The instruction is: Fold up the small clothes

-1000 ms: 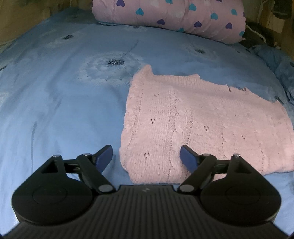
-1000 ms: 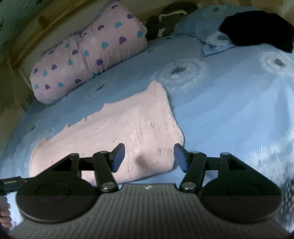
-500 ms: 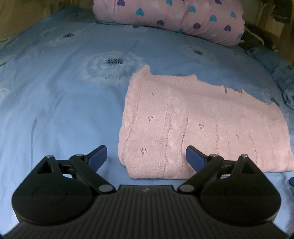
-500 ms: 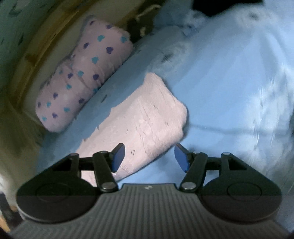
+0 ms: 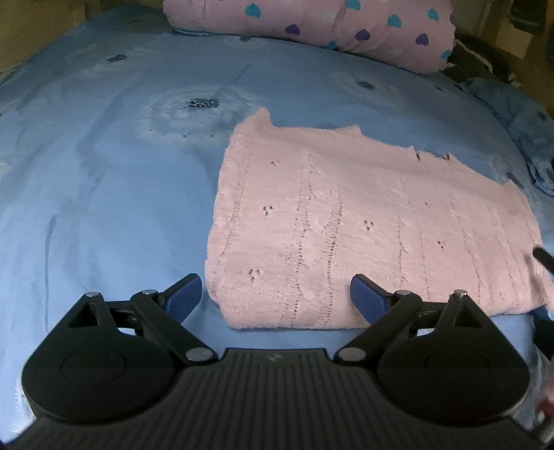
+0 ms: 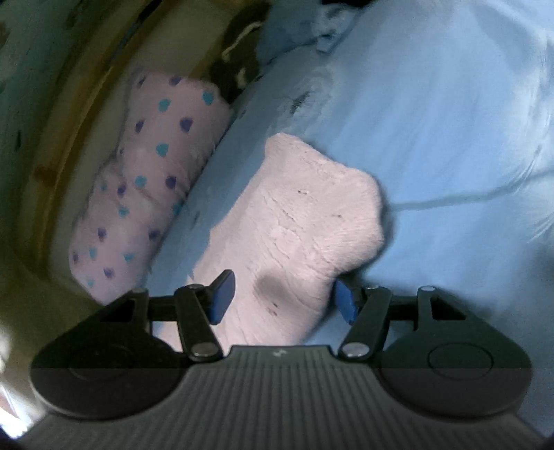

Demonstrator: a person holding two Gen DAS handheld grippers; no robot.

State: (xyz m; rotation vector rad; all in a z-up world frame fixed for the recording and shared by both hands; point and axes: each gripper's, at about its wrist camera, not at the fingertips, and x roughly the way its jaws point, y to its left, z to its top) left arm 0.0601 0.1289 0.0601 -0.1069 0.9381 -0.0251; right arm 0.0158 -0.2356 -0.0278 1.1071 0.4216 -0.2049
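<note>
A fold of the pale pink knitted garment (image 5: 363, 228) is about to begin: it is lying flat on the blue flower-printed bed sheet (image 5: 104, 194), already doubled into a rough rectangle, and both grippers are lining up on its near edge for what looks like another fold. The left gripper (image 5: 276, 294) is hanging just above the sheet, tilted steeply down, its blue-tipped jaws standing wide and empty, with the garment's near left corner lying ahead of and between them, not yet pinched. The right gripper (image 6: 282, 299) is sitting low and nearly level at the garment's other end, rolled so that the bed is slanting across its view; its jaws are standing partly open with the raised pink end between them, and the blur makes it hard to tell whether the pads are pressing the knit. A pink roll of bedding with blue and purple hearts (image 5: 311, 27) is lying well beyond the garment. The next move probably calls for both grippers closing on the near edge, catching every layer, then lifting together and carrying it over evenly.
</note>
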